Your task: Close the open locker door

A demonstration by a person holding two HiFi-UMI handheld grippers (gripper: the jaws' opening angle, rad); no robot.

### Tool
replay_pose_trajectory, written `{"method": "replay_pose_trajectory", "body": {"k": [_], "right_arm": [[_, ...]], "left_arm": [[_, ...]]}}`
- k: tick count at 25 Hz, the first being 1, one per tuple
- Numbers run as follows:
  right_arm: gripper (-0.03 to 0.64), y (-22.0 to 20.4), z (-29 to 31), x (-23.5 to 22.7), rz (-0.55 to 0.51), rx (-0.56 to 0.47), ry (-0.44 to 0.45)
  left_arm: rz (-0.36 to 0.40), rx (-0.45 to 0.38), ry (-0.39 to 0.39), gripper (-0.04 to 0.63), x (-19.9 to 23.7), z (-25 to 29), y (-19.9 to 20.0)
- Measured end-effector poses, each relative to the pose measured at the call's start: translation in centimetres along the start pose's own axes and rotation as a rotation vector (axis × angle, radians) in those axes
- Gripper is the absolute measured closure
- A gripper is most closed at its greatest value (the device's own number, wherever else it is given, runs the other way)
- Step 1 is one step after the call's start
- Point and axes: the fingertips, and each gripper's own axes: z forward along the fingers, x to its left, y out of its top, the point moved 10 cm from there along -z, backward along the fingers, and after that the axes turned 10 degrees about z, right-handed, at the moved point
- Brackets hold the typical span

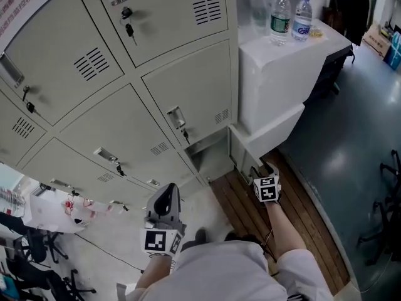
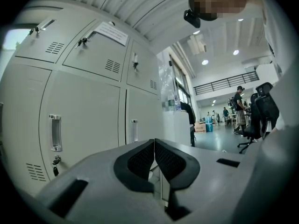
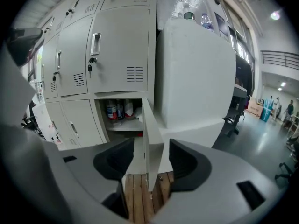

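Right gripper (image 3: 150, 162) agape around locker door (image 3: 149, 127)

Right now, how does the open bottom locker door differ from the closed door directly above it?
The open pale grey metal locker door stands swung out, edge-on between the right tool's parted jaws; the closed grey door above sits flush. The closed door shows handle, key and vent slots; the open door bares bottles on a shelf. Both are grey metal.

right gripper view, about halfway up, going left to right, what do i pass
closed lower locker → bottles on the shelf of the open compartment → open locker door, seen edge-on → white cabinet → grey hall floor
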Motion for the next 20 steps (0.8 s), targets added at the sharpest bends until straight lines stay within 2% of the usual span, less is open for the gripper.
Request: {"method": "replay_pose_trajectory", "body": {"k": [5, 12, 20], "right_arm": [[0.396, -0.1, 0.9, 0.4, -0.013, 0.013, 0.029], [0.396, -0.4, 0.7, 1.5, -0.018, 0.022, 0.038], [0.396, -0.9, 0.4, 5.2, -0.009, 0.042, 0.044]], "left_arm": [[-0.006, 0.010, 0.028, 0.584, 0.1, -0.2, -0.4], [-0.016, 0.015, 0.027, 0.584, 1.0, -0.3, -0.9], [-0.033, 0.021, 0.019, 0.584, 3.9, -1.2, -2.1]]}}
